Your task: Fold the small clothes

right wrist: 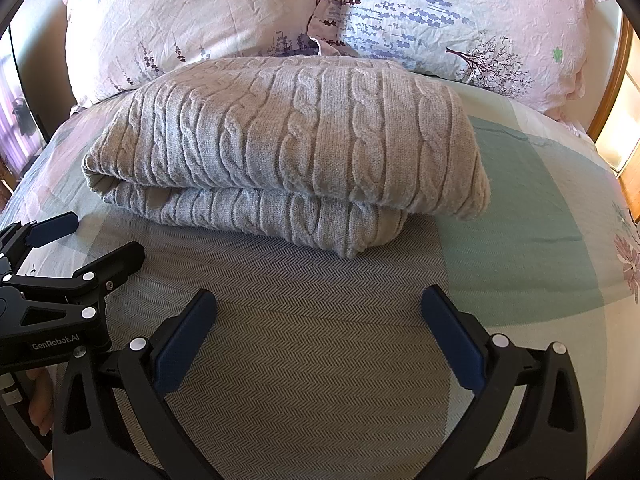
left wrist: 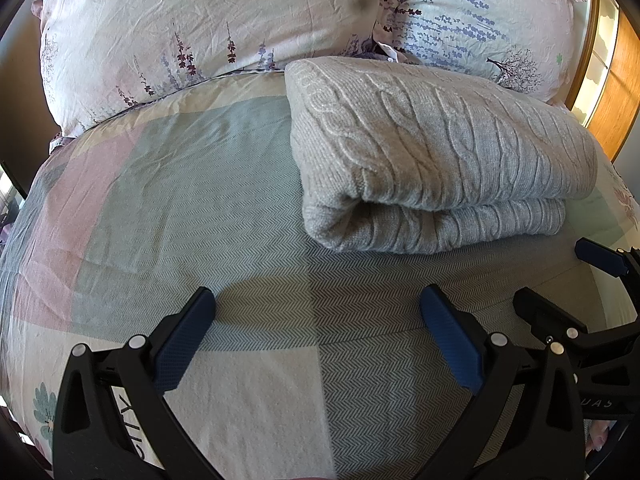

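Observation:
A grey cable-knit sweater point(left wrist: 436, 152) lies folded in a thick stack on the bed; it also shows in the right wrist view point(right wrist: 288, 140). My left gripper point(left wrist: 316, 300) is open and empty, hovering over the bedspread in front of and left of the sweater. My right gripper point(right wrist: 318, 304) is open and empty, just in front of the sweater's folded edge. Each gripper appears in the other's view: the right one point(left wrist: 560, 284) at the right edge, the left one point(right wrist: 80, 244) at the left edge, both apart from the sweater.
The sweater rests on a patchwork herringbone bedspread point(left wrist: 168, 200) in grey, green and pink. Two floral pillows point(left wrist: 200, 20) point(right wrist: 460, 12) lie behind it. A wooden bed frame point(left wrist: 616, 92) runs along the right side.

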The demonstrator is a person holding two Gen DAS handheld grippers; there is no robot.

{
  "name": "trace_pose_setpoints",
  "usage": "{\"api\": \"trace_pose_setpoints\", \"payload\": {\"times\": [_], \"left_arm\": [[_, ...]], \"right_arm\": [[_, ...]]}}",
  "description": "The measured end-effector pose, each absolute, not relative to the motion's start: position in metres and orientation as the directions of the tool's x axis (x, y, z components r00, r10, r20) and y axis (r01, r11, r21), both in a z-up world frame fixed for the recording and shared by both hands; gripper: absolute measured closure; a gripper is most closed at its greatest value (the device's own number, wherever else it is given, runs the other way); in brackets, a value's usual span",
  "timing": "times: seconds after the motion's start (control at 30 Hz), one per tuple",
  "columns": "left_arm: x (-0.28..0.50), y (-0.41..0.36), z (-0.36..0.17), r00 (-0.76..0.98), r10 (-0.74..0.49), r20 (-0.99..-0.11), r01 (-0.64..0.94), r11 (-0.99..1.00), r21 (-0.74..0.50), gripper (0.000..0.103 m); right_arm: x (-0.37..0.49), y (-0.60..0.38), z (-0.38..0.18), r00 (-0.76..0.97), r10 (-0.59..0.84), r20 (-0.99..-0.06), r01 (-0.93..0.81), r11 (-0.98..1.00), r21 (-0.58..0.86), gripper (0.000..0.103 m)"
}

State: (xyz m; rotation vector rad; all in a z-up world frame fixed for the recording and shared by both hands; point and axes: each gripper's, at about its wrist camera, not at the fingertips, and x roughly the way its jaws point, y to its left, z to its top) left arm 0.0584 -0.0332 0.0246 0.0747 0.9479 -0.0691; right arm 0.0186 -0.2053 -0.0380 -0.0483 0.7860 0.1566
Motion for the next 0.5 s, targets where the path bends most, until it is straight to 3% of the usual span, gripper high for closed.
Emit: {"api": "trace_pose_setpoints", "payload": {"times": [0.5], "left_arm": [[0.0595, -0.0334, 0.0250, 0.580, -0.027, -0.814, 0.095, 0.995, 0.034, 0.002]], "right_arm": [[0.0187, -0.2053, -0.0380, 0.696, 0.122, -0.708, -0.158, 0.987, 0.015, 0.001]]}}
